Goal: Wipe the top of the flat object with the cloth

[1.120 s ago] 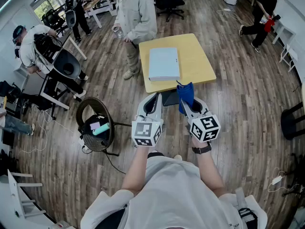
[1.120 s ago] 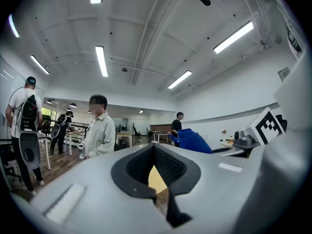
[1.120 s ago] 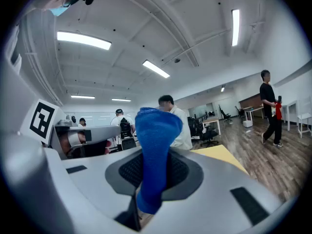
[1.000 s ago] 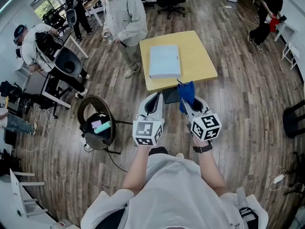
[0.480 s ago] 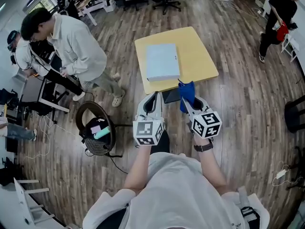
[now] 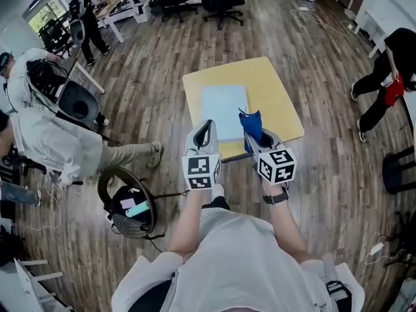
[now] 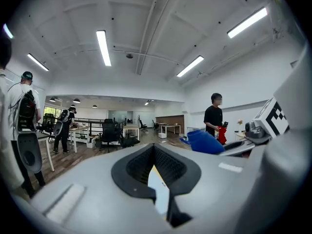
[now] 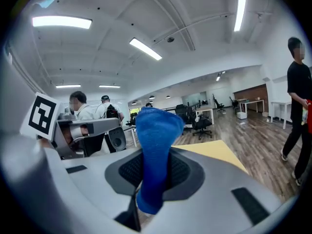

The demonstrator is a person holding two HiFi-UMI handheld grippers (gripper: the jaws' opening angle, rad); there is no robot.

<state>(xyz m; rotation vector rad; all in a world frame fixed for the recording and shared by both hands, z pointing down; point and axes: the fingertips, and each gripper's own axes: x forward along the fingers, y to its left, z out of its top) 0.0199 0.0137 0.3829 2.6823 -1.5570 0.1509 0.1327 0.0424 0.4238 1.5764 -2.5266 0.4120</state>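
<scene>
both grippers now hang over the yellow table's (image 6: 276, 99) near edge, closer than a second ago. right gripper (image 6: 253, 135) pinches the blue cloth (image 6: 251, 121) upright beside the pale flat pad (image 6: 222, 109), probably ready to wipe; left gripper (image 6: 207, 125) is clenched on nothing.

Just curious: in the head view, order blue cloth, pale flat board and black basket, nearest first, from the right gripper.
1. Blue cloth: clamped in the right gripper.
2. Pale flat board: on the table ahead.
3. Black basket: floor, far left.
</scene>
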